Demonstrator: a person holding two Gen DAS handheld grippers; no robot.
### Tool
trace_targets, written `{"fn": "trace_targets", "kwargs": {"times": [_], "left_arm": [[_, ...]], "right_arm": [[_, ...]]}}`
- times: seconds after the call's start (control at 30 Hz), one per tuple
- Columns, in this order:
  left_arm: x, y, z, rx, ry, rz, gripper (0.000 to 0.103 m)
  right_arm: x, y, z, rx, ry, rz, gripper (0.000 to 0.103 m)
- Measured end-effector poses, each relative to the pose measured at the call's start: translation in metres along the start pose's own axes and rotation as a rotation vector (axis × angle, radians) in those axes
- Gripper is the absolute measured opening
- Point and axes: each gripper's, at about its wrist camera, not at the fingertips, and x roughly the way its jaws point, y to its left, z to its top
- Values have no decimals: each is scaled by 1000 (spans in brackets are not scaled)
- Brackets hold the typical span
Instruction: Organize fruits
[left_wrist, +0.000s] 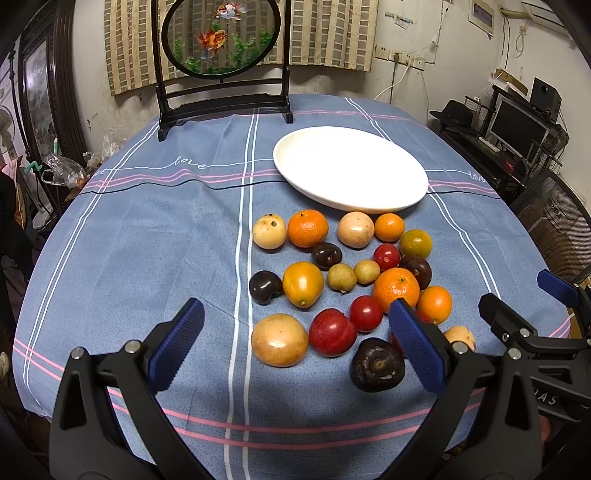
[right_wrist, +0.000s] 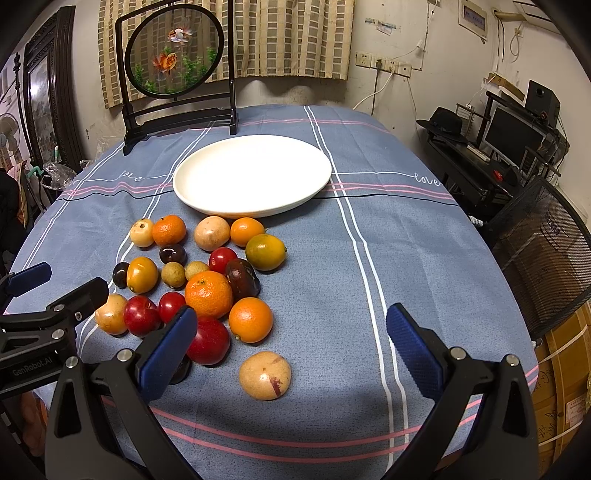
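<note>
Tongs, left (left_wrist: 295, 339) and right (right_wrist: 291, 345), gape empty, partly hiding fruits (left_wrist: 341, 277).

A round desk (right_wrist: 332, 295) wears a blue-grey striped cloth (right_wrist: 369, 229). On it: an empty white oval plate (right_wrist: 252, 175) at twelve o'clock, a dark-framed goldfish screen (right_wrist: 175, 55) behind. Loose mixed fruits (right_wrist: 207, 273) cluster centre-left.

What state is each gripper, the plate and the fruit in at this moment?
Left black gripper with blue pads: open, holding nothing.
Right black gripper with blue pads: open, holding nothing.
Round white plate: upright on the cloth, no fruit in it.
Mixed pile of fruit: loose on the blue striped tablecloth, in front of the plate.
</note>
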Motion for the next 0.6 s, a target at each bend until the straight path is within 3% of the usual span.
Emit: {"fn": "trace_targets", "kwargs": {"times": [0.47, 0.6], "left_arm": [[5, 6, -7, -6, 12, 9, 101], [7, 26, -12, -42, 29, 25, 101]], "right_arm": [[-1, -3, -2, -18, -5, -16, 102], [-6, -11, -17, -83, -39, 78, 102]]}}
